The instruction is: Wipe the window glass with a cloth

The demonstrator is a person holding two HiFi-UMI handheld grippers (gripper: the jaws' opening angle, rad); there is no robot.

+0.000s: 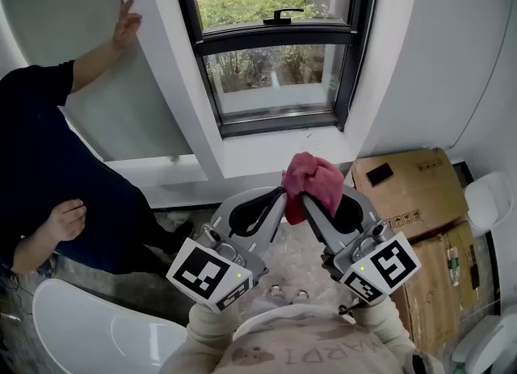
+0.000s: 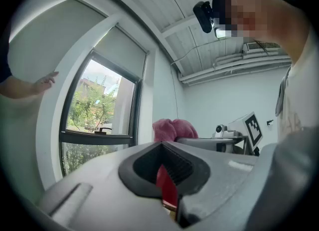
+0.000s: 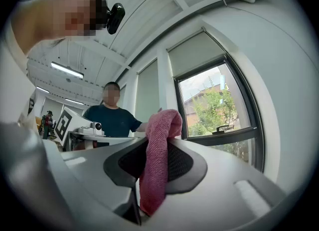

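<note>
A pink cloth [image 1: 312, 177] is bunched at the tip of my right gripper [image 1: 307, 200], which is shut on it. In the right gripper view the cloth [image 3: 157, 160] hangs down between the closed jaws of the right gripper [image 3: 149, 175]. My left gripper [image 1: 279, 197] is held beside it with its jaws shut and its tip close to the cloth. In the left gripper view the cloth [image 2: 172, 128] shows beyond the left gripper [image 2: 167, 175]. The window glass [image 1: 271, 73] in its dark frame is ahead, above both grippers, with a handle [image 1: 283, 15] on the upper pane.
A person in dark clothes stands at the left with one hand [image 1: 126, 23] raised on the blind beside the window. Cardboard boxes [image 1: 408, 195] are stacked at the right. A white curved seat [image 1: 89, 328] is at lower left. A white sill [image 1: 266, 154] runs below the window.
</note>
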